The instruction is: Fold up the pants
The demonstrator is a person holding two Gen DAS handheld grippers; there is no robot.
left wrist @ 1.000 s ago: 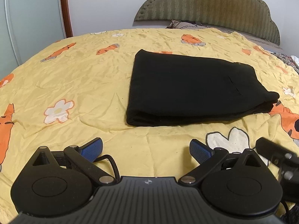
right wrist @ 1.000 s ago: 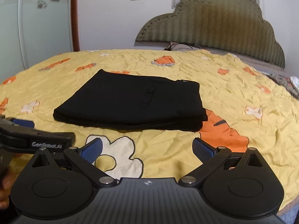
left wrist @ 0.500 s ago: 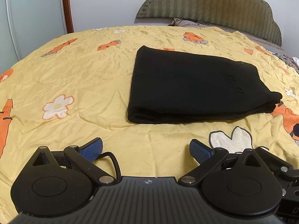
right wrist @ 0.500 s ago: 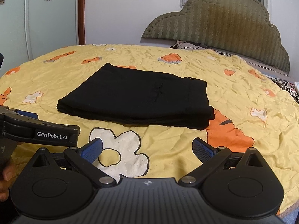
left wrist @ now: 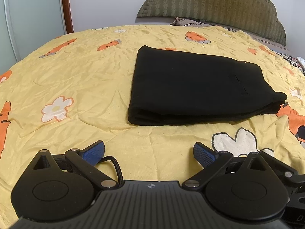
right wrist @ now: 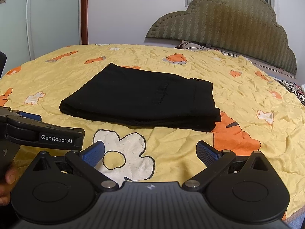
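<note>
Lying folded into a flat, layered rectangle, the black pants (left wrist: 192,87) sit near the middle of the bed, on a yellow bedspread (left wrist: 80,80) printed with orange carrots and white flowers. In the left wrist view the left tongs (left wrist: 149,152) hover over bare bedspread on the near side of the pants, blue pads spread wide with nothing between them and well apart from the cloth. A white flower print (left wrist: 238,143) lies just right of these tongs, and a black edge at the lower right corner may be the other tool, though too little shows to be sure. In the right wrist view the left tool's black arm, marked GenRobot.AI (right wrist: 56,139), reaches in from the left edge, with fingertips of a hand (right wrist: 8,179) below it. The right tongs (right wrist: 150,151) are likewise spread wide and hold nothing, hovering above a large white flower print (right wrist: 125,152) near the pants. A green padded headboard (right wrist: 228,28) stands at the far right.
</note>
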